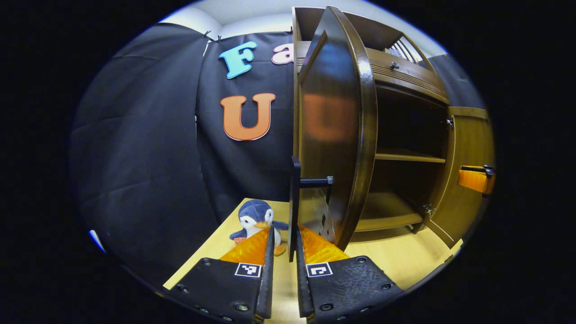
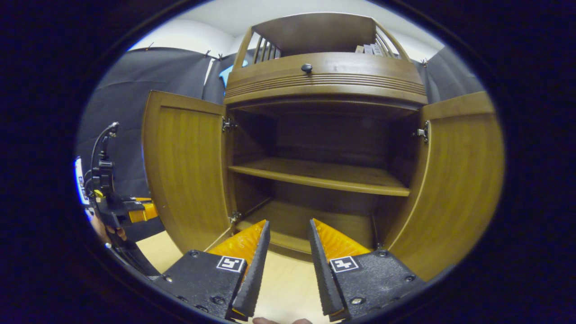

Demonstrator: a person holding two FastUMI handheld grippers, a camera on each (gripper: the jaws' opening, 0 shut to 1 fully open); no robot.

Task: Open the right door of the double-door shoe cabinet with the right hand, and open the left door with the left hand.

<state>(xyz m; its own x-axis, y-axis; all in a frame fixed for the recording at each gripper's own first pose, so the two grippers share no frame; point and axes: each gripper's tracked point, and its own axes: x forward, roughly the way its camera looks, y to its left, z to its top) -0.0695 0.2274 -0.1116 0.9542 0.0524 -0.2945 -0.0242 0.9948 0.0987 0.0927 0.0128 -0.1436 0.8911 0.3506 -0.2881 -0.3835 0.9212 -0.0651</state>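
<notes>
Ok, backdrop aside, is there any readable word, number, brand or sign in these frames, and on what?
Shoe cabinet: no words or numbers on its doors, drawer front or shelves.
Square markers on the left gripper: black-and-white patterns, no text.
Square tags on the right gripper: patterns too, no text.
Items on the top rack: too small to read.

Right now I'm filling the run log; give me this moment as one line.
left door: open | right door: open | left gripper: at left door's handle, grip unclear | right gripper: open, empty | shelf: bare
</notes>
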